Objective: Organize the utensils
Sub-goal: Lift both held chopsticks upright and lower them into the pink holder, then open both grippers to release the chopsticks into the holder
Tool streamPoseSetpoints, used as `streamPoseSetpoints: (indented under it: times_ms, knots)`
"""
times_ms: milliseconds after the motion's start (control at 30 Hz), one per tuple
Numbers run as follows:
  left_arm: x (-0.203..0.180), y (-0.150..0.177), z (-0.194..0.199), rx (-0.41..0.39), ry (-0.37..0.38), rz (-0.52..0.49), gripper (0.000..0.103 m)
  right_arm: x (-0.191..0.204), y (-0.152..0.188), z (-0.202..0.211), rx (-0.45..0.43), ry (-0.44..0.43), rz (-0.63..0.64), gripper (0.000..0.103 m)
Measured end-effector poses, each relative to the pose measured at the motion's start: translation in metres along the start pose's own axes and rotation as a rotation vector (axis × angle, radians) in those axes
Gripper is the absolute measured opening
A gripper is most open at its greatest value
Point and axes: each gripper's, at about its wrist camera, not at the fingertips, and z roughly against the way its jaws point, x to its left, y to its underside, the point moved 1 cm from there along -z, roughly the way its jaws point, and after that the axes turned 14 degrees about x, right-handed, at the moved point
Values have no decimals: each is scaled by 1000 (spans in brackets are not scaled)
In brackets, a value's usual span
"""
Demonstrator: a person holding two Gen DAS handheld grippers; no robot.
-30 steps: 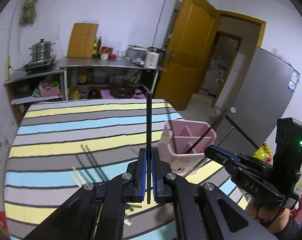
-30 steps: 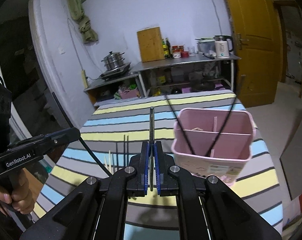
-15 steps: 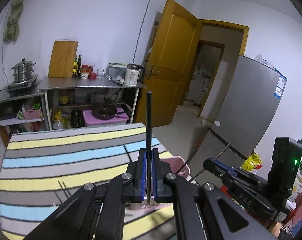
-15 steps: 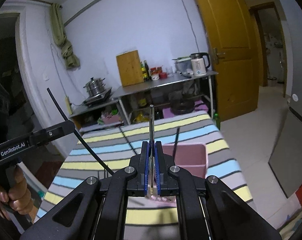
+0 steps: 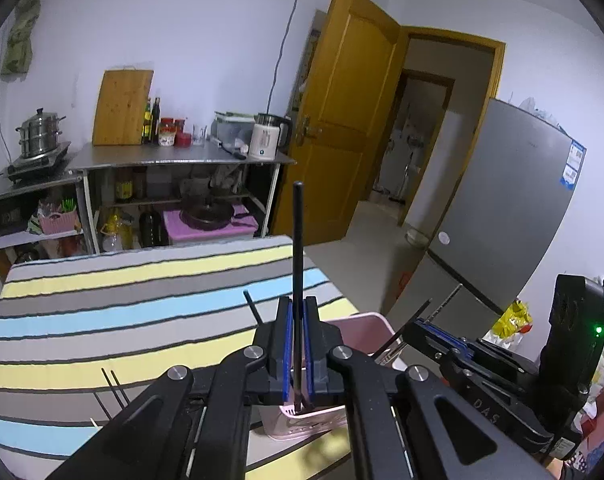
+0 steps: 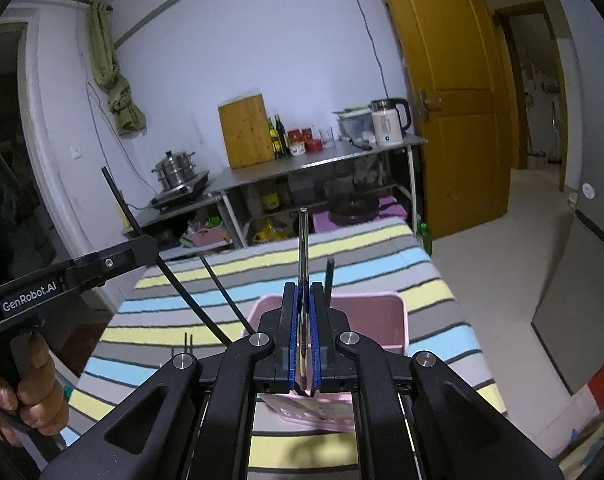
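In the left wrist view my left gripper (image 5: pixel 298 310) is shut on a black chopstick (image 5: pixel 298 240) that stands upright, its lower end at the near rim of the pink utensil holder (image 5: pixel 372 320). Another black chopstick (image 5: pixel 252 306) leans in the holder. At the right, my right gripper (image 5: pixel 416 326) grips a thin metal chopstick (image 5: pixel 442 306). In the right wrist view my right gripper (image 6: pixel 303 294) is shut on that metal chopstick (image 6: pixel 303 240) just above the pink holder (image 6: pixel 382 314). The left gripper (image 6: pixel 150 246) is at the left with its black chopstick (image 6: pixel 120 200) slanting toward the holder.
The holder stands on a striped tablecloth (image 5: pixel 142 312) near the table's right edge. Loose chopsticks (image 5: pixel 114 388) lie on the cloth to the left. Behind are metal shelves (image 5: pixel 174 160) with a kettle and pots, a yellow door (image 5: pixel 342 120) and a grey fridge (image 5: pixel 502 220).
Both grippers have moved over the pink holder, which now sits right under their jaws. The views have tilted upward, showing more of the room. Both grips stay the same.
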Motion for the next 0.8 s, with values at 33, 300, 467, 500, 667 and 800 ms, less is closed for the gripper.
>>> streamPoseSetpoints:
  times_ms: [33, 300, 467, 500, 667, 800]
  knots:
    - [2, 2, -5, 7, -1, 1, 5, 0, 3, -4, 9, 2, 0, 5]
    - [12, 19, -40, 73, -3, 25, 5, -8, 18, -33, 78, 5, -16, 5]
    - [17, 27, -54, 98, -2, 27, 5, -12, 24, -45, 115, 3, -22, 6]
    - [17, 28, -56, 102, -3, 25, 5, -12, 24, -47, 124, 1, -22, 6]
    - [17, 33, -61, 110, -7, 25, 5, -15, 30, -51, 148, 10, -28, 6]
    - [15, 34, -60, 106, -19, 17, 5, -16, 31, -47, 142, 10, -38, 12]
